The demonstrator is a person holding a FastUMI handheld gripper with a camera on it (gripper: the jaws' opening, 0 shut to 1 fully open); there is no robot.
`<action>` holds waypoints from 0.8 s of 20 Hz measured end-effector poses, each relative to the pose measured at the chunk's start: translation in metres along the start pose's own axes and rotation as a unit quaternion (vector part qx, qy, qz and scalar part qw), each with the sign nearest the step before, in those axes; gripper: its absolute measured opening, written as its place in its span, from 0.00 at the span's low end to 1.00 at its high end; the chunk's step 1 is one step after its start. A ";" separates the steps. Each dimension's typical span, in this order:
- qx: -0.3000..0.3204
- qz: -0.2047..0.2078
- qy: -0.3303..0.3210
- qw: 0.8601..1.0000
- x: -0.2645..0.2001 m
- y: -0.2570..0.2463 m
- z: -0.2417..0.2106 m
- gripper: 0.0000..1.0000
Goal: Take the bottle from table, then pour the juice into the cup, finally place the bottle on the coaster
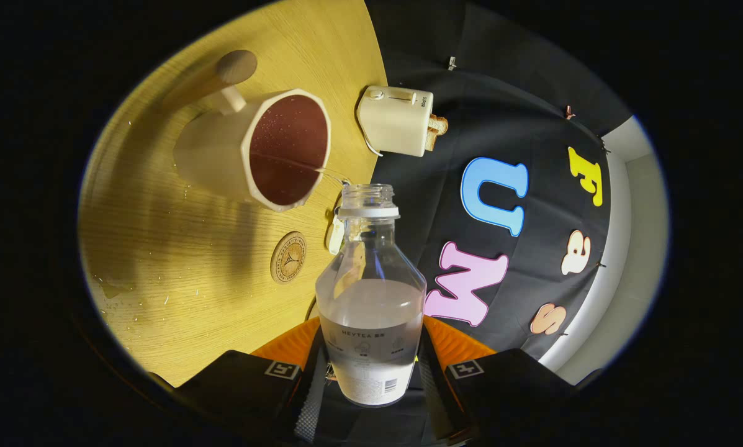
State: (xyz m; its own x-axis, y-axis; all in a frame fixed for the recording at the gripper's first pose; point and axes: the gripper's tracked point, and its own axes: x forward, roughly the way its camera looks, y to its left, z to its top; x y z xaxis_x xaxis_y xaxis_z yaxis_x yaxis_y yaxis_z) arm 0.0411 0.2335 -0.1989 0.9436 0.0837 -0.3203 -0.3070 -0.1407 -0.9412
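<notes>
The round wooden table [179, 298] carries everything; a few wet drops and a small puddle lie on its near part. On it stands the cup [253, 149], a pale faceted mug with a knob-ended handle and a dark interior, already holding liquid flecked with bubbles. Beyond the cup, at the table's far edge, sits a small toaster [396, 121] with a slice of bread in its slot.

The bottle [371, 292], clear, uncapped, roughly half full of clear liquid, is clamped between the fingers of the gripper [371, 372]; both fingers press on its lower body, closed to the width of the bottle. The whole rig is tilted, with the bottle's mouth just beside the cup's rim, and a thin stream runs from the mouth into the cup.

Step in hand: pouring, judged well advanced.

The coaster [288, 257], a small round disc, lies bare on the table between cup and fingers. The next move calls for righting the bottle to cut the stream, then lowering it upright and centred on the coaster before release.
</notes>
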 end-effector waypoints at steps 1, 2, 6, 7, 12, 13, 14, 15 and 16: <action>-0.001 0.001 -0.001 1.000 0.000 0.001 0.001 0.71; -0.002 0.002 -0.002 1.000 0.000 0.001 0.001 0.71; -0.011 0.002 -0.007 1.000 0.001 0.001 0.003 0.71; -0.013 0.002 -0.009 1.000 0.002 0.001 0.003 0.71; -0.028 -0.003 -0.014 1.000 0.002 -0.002 0.007 0.71; -0.030 -0.003 -0.014 0.999 0.004 -0.002 0.006 0.71; -0.032 -0.004 -0.013 0.999 0.003 -0.002 0.005 0.71; -0.035 -0.004 -0.013 0.999 0.001 -0.002 0.004 0.71; -0.039 -0.005 -0.013 0.999 0.001 -0.003 0.004 0.71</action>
State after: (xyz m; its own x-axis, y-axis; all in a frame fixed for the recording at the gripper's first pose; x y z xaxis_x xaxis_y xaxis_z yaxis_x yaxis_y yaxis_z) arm 0.0427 0.2377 -0.1972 0.9427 0.1112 -0.3145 -0.2858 -0.2169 -0.9334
